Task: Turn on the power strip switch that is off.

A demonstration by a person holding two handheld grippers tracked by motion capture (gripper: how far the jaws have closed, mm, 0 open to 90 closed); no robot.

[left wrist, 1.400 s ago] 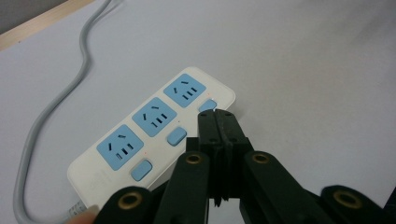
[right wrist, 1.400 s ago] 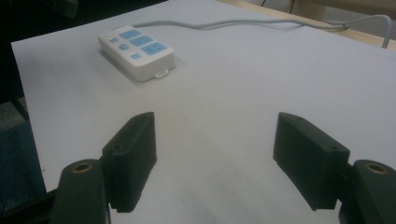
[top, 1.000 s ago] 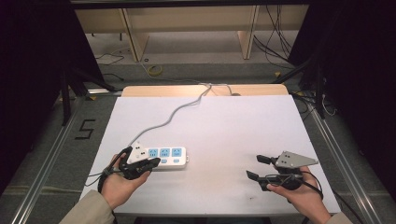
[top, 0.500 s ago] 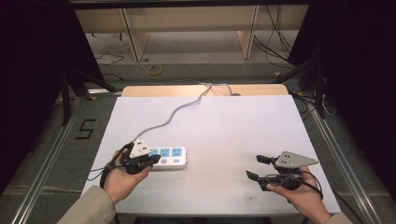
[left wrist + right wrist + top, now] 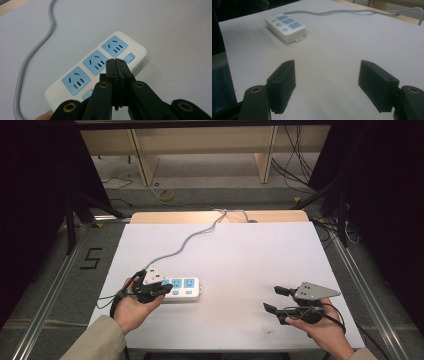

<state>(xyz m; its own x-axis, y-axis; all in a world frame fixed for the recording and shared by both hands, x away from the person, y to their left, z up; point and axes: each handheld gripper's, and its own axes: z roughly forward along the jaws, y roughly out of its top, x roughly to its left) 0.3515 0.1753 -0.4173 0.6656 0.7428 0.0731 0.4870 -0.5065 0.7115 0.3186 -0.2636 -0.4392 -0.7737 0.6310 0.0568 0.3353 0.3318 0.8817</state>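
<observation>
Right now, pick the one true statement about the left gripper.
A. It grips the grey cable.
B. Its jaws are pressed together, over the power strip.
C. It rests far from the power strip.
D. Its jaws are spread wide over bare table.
B: in the left gripper view the left gripper has its two black jaws shut against each other, over the white power strip.

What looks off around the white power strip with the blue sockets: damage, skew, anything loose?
Nothing stands out. The white power strip with blue sockets lies flat and intact on the white tabletop, its grey cable trailing away. The left gripper is closed above its switches; the right gripper is open, well apart.
</observation>
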